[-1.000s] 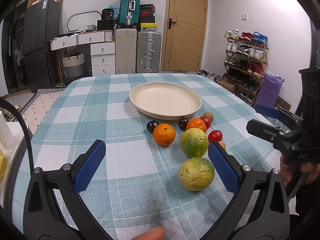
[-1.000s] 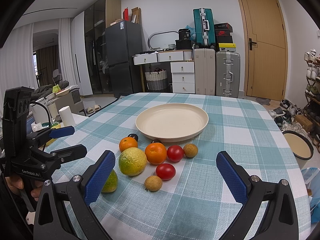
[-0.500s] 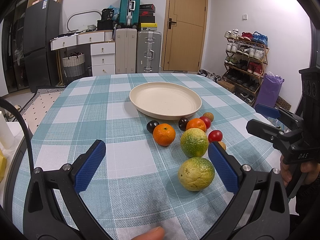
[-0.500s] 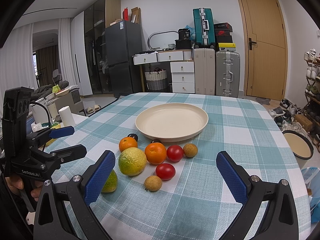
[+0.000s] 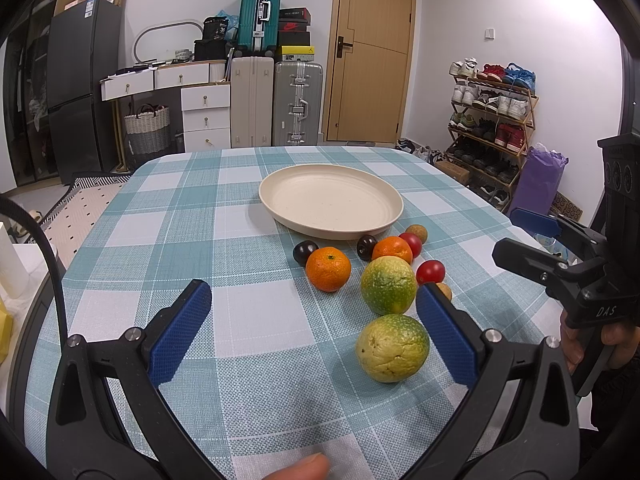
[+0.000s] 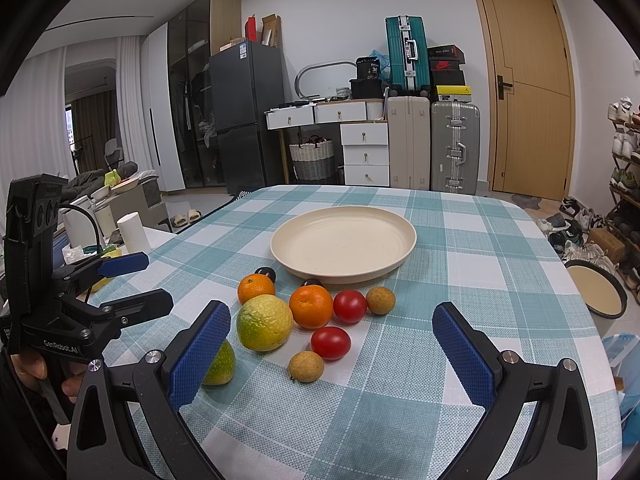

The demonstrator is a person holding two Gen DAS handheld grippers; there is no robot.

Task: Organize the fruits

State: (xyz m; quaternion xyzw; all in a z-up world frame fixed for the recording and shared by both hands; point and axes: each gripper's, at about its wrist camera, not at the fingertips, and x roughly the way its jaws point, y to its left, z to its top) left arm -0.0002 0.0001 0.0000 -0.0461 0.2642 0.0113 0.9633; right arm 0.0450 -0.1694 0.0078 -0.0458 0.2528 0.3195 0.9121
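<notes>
An empty cream plate (image 5: 304,194) (image 6: 320,236) sits mid-table on the checked cloth. In front of it lie two green-yellow citrus fruits (image 5: 392,347) (image 6: 264,322), two oranges (image 5: 328,269) (image 6: 311,306), two red tomatoes (image 6: 331,342), two dark plums (image 5: 305,252) and two small brown fruits (image 6: 306,366). My left gripper (image 5: 314,332) is open and empty, the nearest citrus just inside its right finger. My right gripper (image 6: 332,356) is open and empty, near the tomato and the brown fruit. Each gripper shows in the other's view.
The table's right edge lies near the right gripper (image 5: 560,264). A cream bowl (image 6: 596,292) stands on the floor to the right. Suitcases (image 5: 298,104), drawers and a shoe rack (image 5: 488,120) line the room behind.
</notes>
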